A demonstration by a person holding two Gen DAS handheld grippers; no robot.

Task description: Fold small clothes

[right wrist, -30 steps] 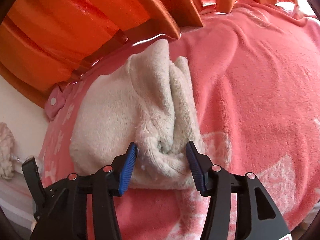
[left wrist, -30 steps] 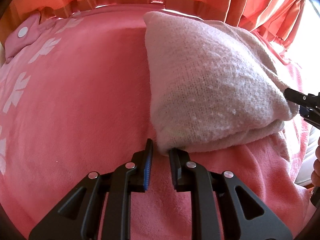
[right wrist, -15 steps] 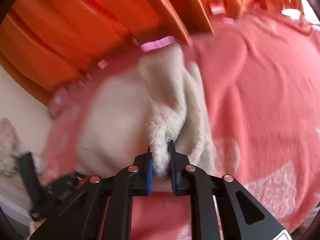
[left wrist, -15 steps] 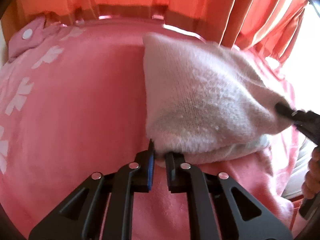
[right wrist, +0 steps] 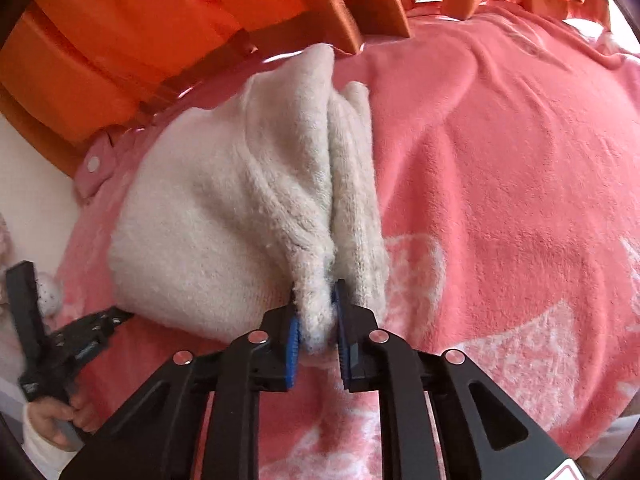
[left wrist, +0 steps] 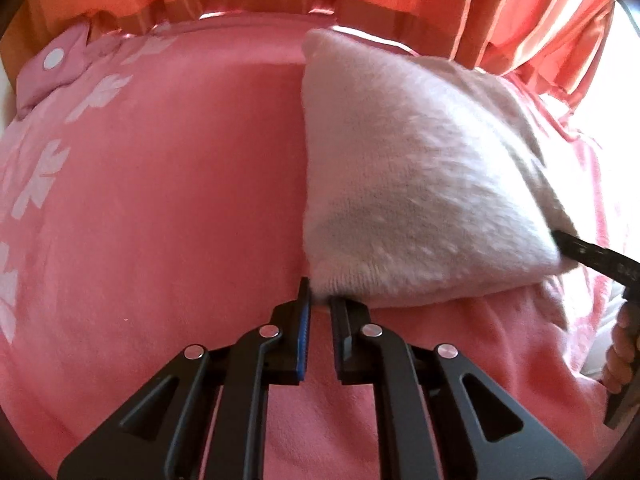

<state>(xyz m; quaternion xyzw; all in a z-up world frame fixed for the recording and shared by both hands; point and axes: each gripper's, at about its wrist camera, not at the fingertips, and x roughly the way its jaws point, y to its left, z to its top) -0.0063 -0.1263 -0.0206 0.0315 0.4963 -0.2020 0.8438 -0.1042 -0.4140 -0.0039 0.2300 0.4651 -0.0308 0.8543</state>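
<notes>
The corner of the folded cream knitted garment is hidden between the right gripper pads, while the picture edge crops the person's hand gripping its handle.

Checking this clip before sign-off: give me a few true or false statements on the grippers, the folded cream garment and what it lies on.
1. The right gripper is clamped on a bunched edge of the fluffy cream knitted garment. True.
2. The left gripper stands wide open above the garment. False: its jaws are nearly shut, pinching the garment's near corner.
3. The garment lies on a pink fleece blanket with pale leaf prints. True.
4. The garment is spread out flat in a single layer. False: it is folded, with layers showing along its edge.
5. Orange curtains hang behind the blanket. True.
</notes>
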